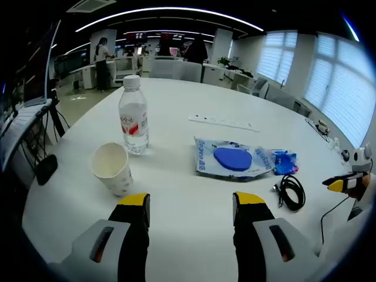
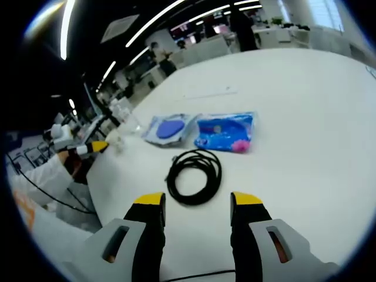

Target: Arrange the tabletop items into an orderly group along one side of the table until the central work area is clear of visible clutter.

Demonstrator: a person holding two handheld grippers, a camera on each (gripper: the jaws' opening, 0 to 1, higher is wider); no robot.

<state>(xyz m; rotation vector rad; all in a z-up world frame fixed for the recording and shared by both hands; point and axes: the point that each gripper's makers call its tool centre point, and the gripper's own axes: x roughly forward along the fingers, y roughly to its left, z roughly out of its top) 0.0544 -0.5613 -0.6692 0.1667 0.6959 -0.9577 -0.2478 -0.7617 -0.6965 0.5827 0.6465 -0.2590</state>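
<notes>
A: We've hardly begun: both the left gripper (image 1: 191,208) and the right gripper (image 2: 197,208) hover released, holding nothing.

B: Agreed. On the smooth white tabletop (image 1: 176,111) we see the clear plastic bottle (image 1: 134,114) beside the paper cup (image 1: 113,168), crinkly blue packets (image 2: 225,131), and the coiled black cable (image 2: 194,176) mid-table, all ungrouped.

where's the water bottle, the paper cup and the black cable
water bottle (image 1: 134,120), left gripper view, on its label
paper cup (image 1: 113,169), left gripper view, on its outer wall
black cable (image 2: 194,176), right gripper view, on the coil's left strand
</notes>
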